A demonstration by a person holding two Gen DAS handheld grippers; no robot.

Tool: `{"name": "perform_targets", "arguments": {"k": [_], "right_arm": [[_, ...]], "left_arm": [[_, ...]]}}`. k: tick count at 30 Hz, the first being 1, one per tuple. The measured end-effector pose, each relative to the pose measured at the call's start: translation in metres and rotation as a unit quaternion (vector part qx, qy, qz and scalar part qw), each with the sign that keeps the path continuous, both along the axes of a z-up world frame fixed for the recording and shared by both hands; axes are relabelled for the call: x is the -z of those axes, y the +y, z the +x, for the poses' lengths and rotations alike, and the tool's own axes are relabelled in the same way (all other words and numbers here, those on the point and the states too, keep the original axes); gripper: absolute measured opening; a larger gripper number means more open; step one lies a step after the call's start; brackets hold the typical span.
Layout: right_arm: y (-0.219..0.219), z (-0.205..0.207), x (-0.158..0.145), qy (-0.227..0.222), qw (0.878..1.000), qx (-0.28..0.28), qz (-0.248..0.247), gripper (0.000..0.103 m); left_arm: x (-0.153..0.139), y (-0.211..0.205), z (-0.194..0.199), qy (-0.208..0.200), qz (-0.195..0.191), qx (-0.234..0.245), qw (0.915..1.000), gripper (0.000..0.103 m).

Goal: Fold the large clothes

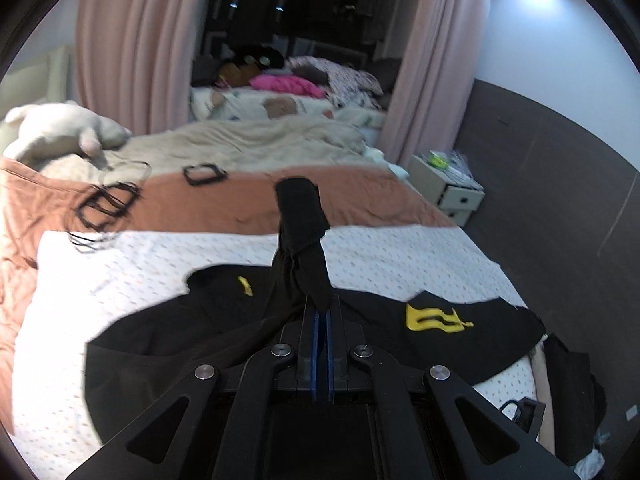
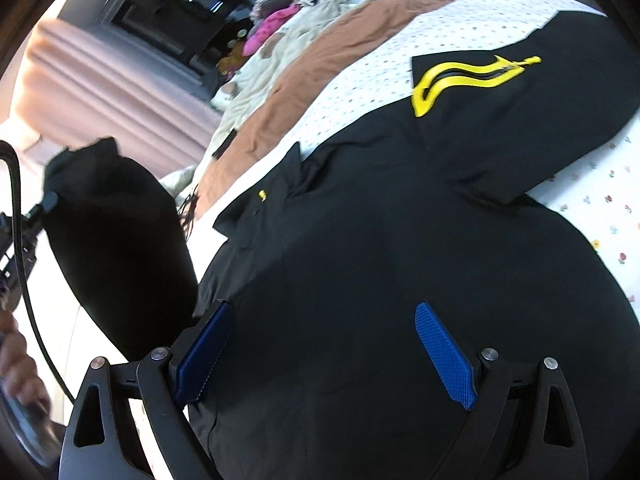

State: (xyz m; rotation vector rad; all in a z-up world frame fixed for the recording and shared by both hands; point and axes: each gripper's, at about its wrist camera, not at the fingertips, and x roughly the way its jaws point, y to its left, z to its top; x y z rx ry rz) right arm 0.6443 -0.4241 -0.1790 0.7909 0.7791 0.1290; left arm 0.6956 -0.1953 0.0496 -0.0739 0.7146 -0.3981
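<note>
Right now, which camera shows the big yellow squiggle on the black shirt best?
The right wrist view. There the yellow squiggle is large and sharp, its whole outline clear on the black shirt. The left wrist view shows it too, but smaller and farther off, to the right of the shut left hand-held gripper.

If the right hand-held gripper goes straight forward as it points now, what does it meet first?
Most likely the black shirt: the right hand-held gripper is open and the cloth fills the space between and beyond its fingers. How close the cloth lies is unclear.
</note>
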Motion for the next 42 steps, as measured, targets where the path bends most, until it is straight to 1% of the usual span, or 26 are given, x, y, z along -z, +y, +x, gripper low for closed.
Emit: {"name": "perform_targets", "arguments": {"k": [2, 3, 4, 5, 6, 8, 11, 14, 16, 20, 23, 26, 27, 28, 29, 31, 32, 33, 34, 35, 36, 38, 40, 42], "right_arm": [[-0.005, 0.0, 0.002, 0.001, 1.0, 0.01, 0.003, 0.093], [-0.008, 0.001, 0.002, 0.002, 1.0, 0.012, 0.005, 0.093], [-0.01, 0.002, 0.003, 0.003, 1.0, 0.016, 0.008, 0.093], [-0.012, 0.002, 0.004, 0.003, 1.0, 0.019, 0.012, 0.093], [-0.012, 0.002, 0.004, 0.003, 1.0, 0.02, 0.014, 0.093], [-0.016, 0.001, 0.005, 0.004, 1.0, 0.024, 0.014, 0.093], [-0.018, 0.001, 0.007, 0.008, 1.0, 0.026, 0.011, 0.093], [-0.019, 0.0, 0.012, 0.014, 0.999, 0.027, 0.017, 0.093], [-0.018, 0.001, 0.014, 0.014, 0.999, 0.024, 0.022, 0.093], [-0.012, 0.004, 0.016, 0.011, 1.0, 0.017, 0.014, 0.093], [-0.008, 0.009, 0.019, 0.01, 1.0, 0.012, 0.011, 0.085], [-0.006, 0.013, 0.024, 0.017, 1.0, 0.014, -0.001, 0.078], [-0.005, 0.015, 0.026, 0.021, 1.0, 0.015, -0.004, 0.075], [-0.004, 0.017, 0.028, 0.024, 1.0, 0.015, -0.006, 0.074], [-0.003, 0.019, 0.03, 0.025, 1.0, 0.013, -0.006, 0.074], [0.0, 0.022, 0.034, 0.028, 1.0, 0.009, -0.004, 0.071], [0.002, 0.024, 0.036, 0.029, 1.0, 0.009, -0.004, 0.071], [0.005, 0.027, 0.036, 0.029, 1.0, 0.006, -0.007, 0.07], [0.009, 0.03, 0.037, 0.027, 1.0, 0.001, -0.011, 0.069], [0.013, 0.033, 0.038, 0.029, 0.999, -0.003, -0.017, 0.067], [0.016, 0.036, 0.04, 0.031, 0.999, -0.005, -0.021, 0.065], [0.023, 0.042, 0.046, 0.039, 0.999, -0.007, -0.028, 0.062], [0.03, 0.047, 0.052, 0.048, 0.998, -0.009, -0.031, 0.059], [0.037, 0.051, 0.054, 0.051, 0.998, -0.016, -0.038, 0.055]], "left_arm": [[0.013, -0.01, 0.004, 0.016, -0.008, 0.024, 0.9995, 0.012], [0.02, -0.014, 0.004, 0.027, -0.021, 0.041, 0.9986, 0.036], [0.027, -0.017, 0.005, 0.039, -0.034, 0.053, 0.9972, 0.075], [0.032, -0.018, 0.004, 0.046, -0.045, 0.058, 0.9962, 0.092], [0.036, -0.018, 0.002, 0.045, -0.058, 0.061, 0.9955, 0.102], [0.039, -0.015, -0.006, 0.043, -0.068, 0.063, 0.9948, 0.103], [0.042, 0.003, -0.021, 0.04, -0.079, 0.041, 0.9953, 0.103], [0.048, 0.031, -0.04, 0.031, -0.062, -0.009, 0.9975, 0.103], [0.052, 0.057, -0.055, 0.022, -0.052, -0.049, 0.9972, 0.102], [0.067, 0.111, -0.079, 0.022, -0.052, -0.117, 0.9916, 0.102], [0.08, 0.15, -0.097, 0.023, -0.057, -0.168, 0.9839, 0.1], [0.098, 0.185, -0.107, 0.033, -0.064, -0.212, 0.9747, 0.089], [0.106, 0.197, -0.11, 0.039, -0.064, -0.225, 0.9715, 0.083], [0.112, 0.205, -0.111, 0.044, -0.063, -0.233, 0.9695, 0.077], [0.12, 0.213, -0.112, 0.049, -0.062, -0.24, 0.9675, 0.075], [0.137, 0.228, -0.111, 0.061, -0.065, -0.252, 0.9637, 0.066], [0.146, 0.234, -0.109, 0.069, -0.066, -0.255, 0.9622, 0.064], [0.154, 0.239, -0.106, 0.08, -0.064, -0.259, 0.9605, 0.059], [0.164, 0.246, -0.104, 0.091, -0.059, -0.259, 0.9596, 0.049], [0.171, 0.25, -0.101, 0.097, -0.055, -0.261, 0.9588, 0.044], [0.18, 0.255, -0.1, 0.105, -0.056, -0.27, 0.9556, 0.038], [0.195, 0.267, -0.101, 0.117, -0.067, -0.278, 0.9511, 0.036], [0.205, 0.273, -0.096, 0.131, -0.071, -0.28, 0.9484, 0.027], [0.211, 0.28, -0.091, 0.138, -0.073, -0.283, 0.9463, 0.027]]}}
